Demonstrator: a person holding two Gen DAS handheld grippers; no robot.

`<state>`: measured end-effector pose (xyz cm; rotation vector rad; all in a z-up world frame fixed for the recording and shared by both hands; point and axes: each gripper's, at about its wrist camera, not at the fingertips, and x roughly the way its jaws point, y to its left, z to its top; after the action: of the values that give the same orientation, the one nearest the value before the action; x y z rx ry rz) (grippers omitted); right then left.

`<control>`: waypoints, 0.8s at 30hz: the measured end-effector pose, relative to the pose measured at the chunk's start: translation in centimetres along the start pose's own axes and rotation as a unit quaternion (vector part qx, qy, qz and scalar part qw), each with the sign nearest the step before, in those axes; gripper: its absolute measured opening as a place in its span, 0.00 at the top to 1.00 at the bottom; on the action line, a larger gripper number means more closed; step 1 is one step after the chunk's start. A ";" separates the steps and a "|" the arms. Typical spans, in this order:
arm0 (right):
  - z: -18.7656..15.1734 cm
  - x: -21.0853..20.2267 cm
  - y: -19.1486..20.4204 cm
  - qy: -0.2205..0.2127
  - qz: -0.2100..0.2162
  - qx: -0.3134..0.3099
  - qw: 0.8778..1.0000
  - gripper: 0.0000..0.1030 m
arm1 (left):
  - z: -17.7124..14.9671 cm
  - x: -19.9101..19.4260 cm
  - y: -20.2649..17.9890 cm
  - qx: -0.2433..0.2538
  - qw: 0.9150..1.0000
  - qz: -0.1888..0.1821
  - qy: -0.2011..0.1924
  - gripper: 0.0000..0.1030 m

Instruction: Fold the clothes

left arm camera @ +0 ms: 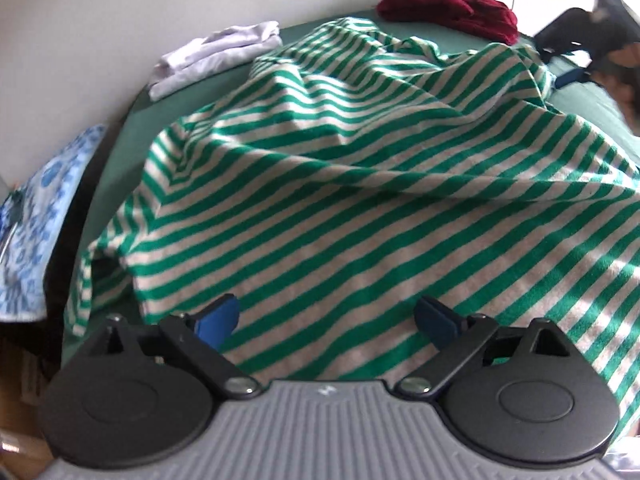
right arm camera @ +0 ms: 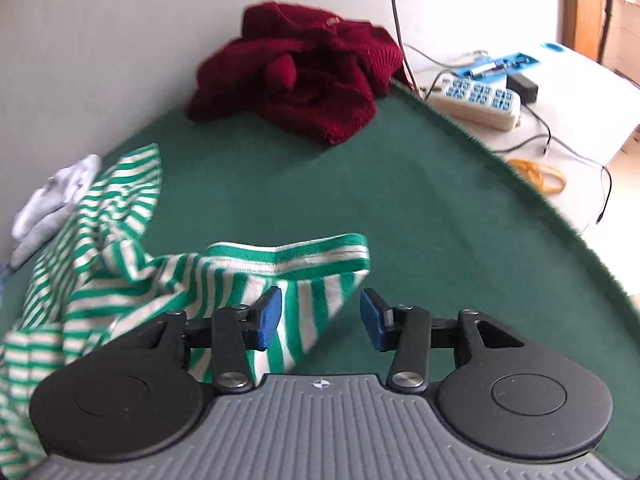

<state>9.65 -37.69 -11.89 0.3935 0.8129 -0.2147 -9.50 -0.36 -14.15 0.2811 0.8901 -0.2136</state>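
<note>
A green-and-white striped shirt lies rumpled across the green felt tabletop. My left gripper is open just above the shirt's near part, its blue pads wide apart and holding nothing. In the right wrist view a cuffed end of the same shirt lies on the felt. My right gripper is open, with striped fabric lying between the pads and under the left one; the right pad is over bare felt. The other gripper shows at the far right of the left wrist view.
A crumpled dark red sweater lies at the back of the table. A folded white garment sits at the back left by the wall. A blue patterned cloth hangs left. A power strip, cables and rubber bands lie on the white desk right.
</note>
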 end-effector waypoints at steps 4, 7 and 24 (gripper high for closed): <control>0.6 1.0 2.5 -0.005 0.011 -0.054 0.998 0.91 | 0.8 1.1 1.2 -0.009 1.000 -0.010 -0.001 0.03; 3.0 0.3 2.5 -0.058 0.011 -0.059 0.997 0.94 | 2.0 2.2 2.1 -0.029 1.000 0.001 0.002 0.03; 6.6 1.4 -10.6 -0.081 -0.001 -0.026 0.996 0.62 | 5.3 3.8 7.4 -0.143 0.978 0.150 0.007 0.03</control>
<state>11.39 -50.13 -11.57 0.3215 0.6587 -0.2227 -1.08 4.57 -12.88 0.1464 0.8688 0.1967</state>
